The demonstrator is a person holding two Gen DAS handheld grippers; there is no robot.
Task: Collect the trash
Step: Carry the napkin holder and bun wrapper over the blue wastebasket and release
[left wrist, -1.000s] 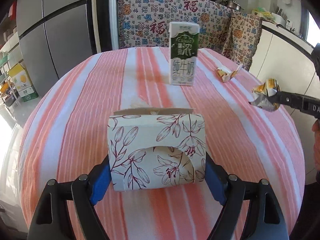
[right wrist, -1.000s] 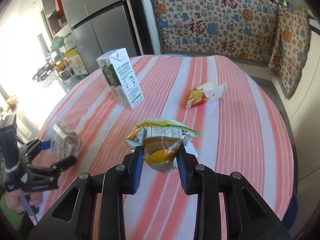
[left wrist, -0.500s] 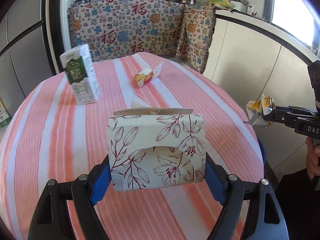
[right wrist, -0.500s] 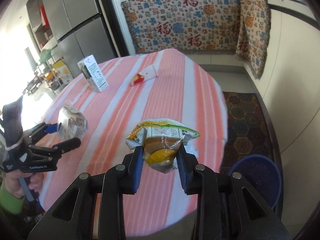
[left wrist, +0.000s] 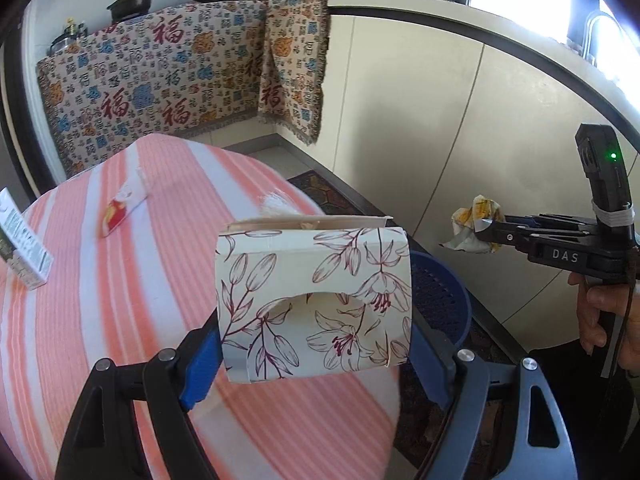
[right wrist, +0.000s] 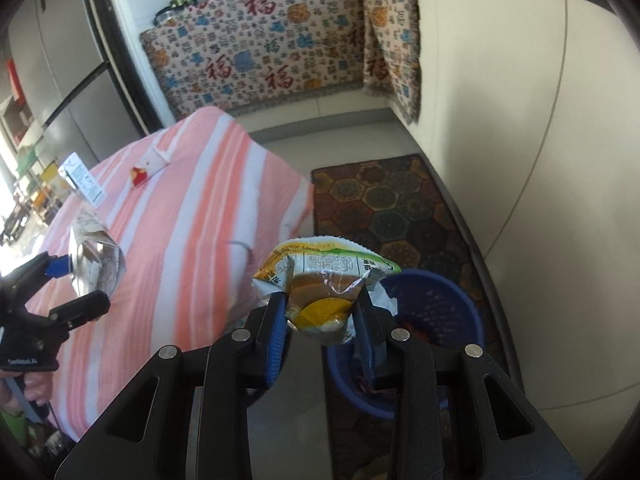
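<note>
While the left gripper (left wrist: pixel 314 354) has its jaws spread wide around a floral tissue box (left wrist: pixel 314 304), the blue pads are pressed on both sides of it, so the box is clamped and carried off the edge of the striped surface (left wrist: pixel 120 320), open cutout facing the camera. The right gripper (right wrist: pixel 322 326) has its jaws set narrow, pinching a crumpled snack wrapper (right wrist: pixel 324 284) right between the pads, and that wrapper hangs just above the blue bin (right wrist: pixel 440 308) on the floor beside the surface. Both grippers tilt downward, each held by a hand at the grip; from the left view you can see the right hand (left wrist: pixel 600 312) wrapped around its handle, out past the surface edge. Count-wise: two pieces of trash in the jaws, one each, plus two more lying on the surface, a milk carton (right wrist: pixel 82 184) standing upright and a red and white wrapper (right wrist: pixel 146 168) lying flat near it, the two close but apart. One bin, with a patterned rug (right wrist: pixel 384 204) under it.
</note>
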